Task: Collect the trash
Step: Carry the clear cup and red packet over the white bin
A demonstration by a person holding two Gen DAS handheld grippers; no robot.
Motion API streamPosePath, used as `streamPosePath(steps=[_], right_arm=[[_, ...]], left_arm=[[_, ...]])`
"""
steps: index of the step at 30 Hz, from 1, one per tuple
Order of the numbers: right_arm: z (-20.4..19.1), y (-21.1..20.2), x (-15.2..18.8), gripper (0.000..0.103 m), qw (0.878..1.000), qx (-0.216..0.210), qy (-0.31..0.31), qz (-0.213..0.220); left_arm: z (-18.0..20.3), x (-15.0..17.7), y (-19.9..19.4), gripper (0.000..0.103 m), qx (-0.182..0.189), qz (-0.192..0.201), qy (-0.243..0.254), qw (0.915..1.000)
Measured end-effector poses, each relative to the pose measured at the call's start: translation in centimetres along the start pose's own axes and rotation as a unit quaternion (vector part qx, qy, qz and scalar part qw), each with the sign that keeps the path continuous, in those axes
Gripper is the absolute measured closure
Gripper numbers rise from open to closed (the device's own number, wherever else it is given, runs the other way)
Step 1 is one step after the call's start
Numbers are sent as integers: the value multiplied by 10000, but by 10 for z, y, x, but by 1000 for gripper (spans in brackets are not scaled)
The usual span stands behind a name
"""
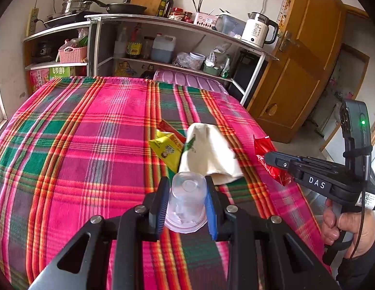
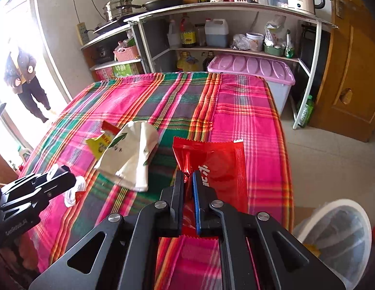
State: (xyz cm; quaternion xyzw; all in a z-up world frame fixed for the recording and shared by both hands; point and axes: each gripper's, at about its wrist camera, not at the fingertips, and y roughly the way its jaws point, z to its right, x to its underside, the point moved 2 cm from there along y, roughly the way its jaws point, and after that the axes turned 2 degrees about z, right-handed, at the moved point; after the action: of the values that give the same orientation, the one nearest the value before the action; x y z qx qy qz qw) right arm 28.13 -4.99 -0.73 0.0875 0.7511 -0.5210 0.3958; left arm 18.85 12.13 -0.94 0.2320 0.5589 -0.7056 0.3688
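Note:
My left gripper [image 1: 187, 188] is shut on a clear plastic cup [image 1: 186, 203], held above the plaid tablecloth [image 1: 78, 145]. My right gripper [image 2: 188, 178] is shut on a red snack wrapper [image 2: 218, 162], lifted over the table's right side; the wrapper also shows in the left wrist view [image 1: 269, 159]. A crumpled white paper bag [image 1: 209, 152] lies mid-table, also in the right wrist view [image 2: 131, 149]. A yellow and red packet [image 1: 168, 145] lies beside it on the left, also in the right wrist view [image 2: 102, 142].
A white bin lined with a clear bag [image 2: 342, 236] stands on the floor right of the table. Shelves with bottles and a pink-lidded box [image 2: 250, 70] stand behind the table. A wooden door [image 1: 298, 55] is at right. A person [image 2: 25, 77] stands outside at left.

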Motion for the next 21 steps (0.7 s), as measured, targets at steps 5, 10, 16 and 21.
streamPosePath(steps=[5, 10, 16, 21], right_arm=[[4, -37, 20, 96, 9998, -31, 106, 179], [13, -71, 44, 96, 9991, -16, 284, 318], [28, -99, 70, 96, 9983, 136, 440, 358], [47, -115, 88, 96, 9969, 238, 661, 367]], left_arm=[[23, 8, -18, 74, 191, 62, 125, 9997], [51, 19, -31, 74, 413, 75, 267, 9988], [89, 33, -37, 74, 682, 2, 496, 9964], [113, 39, -38, 74, 848, -32, 654, 9942]])
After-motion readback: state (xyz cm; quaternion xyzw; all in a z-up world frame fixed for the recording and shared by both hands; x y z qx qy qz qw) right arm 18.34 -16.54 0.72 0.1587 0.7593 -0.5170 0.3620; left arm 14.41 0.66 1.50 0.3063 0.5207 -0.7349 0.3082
